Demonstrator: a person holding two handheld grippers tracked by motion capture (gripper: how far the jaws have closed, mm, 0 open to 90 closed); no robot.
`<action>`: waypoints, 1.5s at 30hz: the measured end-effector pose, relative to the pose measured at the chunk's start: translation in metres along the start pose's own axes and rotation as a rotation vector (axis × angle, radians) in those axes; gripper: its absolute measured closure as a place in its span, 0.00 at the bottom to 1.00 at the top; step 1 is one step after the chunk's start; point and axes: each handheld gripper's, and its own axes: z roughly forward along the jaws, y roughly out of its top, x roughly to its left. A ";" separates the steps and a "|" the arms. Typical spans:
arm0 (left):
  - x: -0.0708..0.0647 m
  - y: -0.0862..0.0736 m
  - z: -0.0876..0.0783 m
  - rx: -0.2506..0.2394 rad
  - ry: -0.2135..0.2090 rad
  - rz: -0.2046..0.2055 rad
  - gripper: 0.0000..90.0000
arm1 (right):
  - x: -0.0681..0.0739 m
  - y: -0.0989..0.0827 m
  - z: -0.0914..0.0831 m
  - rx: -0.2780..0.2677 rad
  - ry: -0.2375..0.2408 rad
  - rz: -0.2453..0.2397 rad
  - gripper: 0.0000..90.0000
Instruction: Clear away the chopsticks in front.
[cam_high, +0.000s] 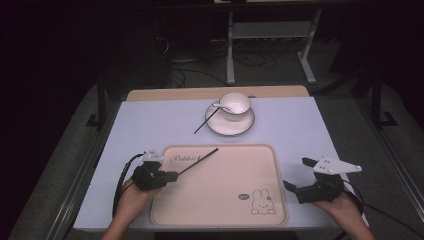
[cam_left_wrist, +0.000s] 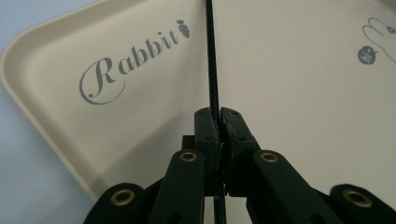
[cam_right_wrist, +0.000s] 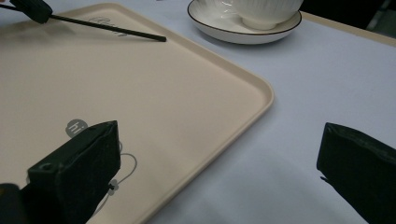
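My left gripper (cam_high: 171, 175) hovers over the left edge of the beige tray (cam_high: 225, 200), shut on a thin black stick (cam_high: 199, 160) that points toward the tray's far side. In the left gripper view the two pads (cam_left_wrist: 208, 126) pinch the stick (cam_left_wrist: 210, 60) above the word "Rabbit". A second black stick (cam_high: 204, 123) lies on the table with its tip against the saucer (cam_high: 220, 128). My right gripper (cam_high: 296, 173) rests right of the tray, open and holding nothing (cam_right_wrist: 219, 172). The right gripper view also shows the held stick (cam_right_wrist: 107, 28).
A white cup (cam_high: 235, 103) with a white spoon (cam_high: 220, 106) in it stands on the saucer at the back of the pale blue mat (cam_high: 300, 130). The tray has a rabbit drawing (cam_high: 262, 202) near its front right corner. Dark floor and a metal stand lie beyond the table.
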 end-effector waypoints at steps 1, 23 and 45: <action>0.000 0.000 0.001 0.004 0.004 0.003 0.96 | 0.000 0.000 0.000 0.000 0.000 0.000 0.00; 0.003 -0.004 0.012 0.094 0.013 0.017 0.90 | 0.001 0.001 0.001 -0.001 0.007 0.001 0.00; 0.029 0.099 0.038 0.012 0.033 0.103 0.25 | 0.001 0.000 0.000 -0.003 0.011 0.011 0.00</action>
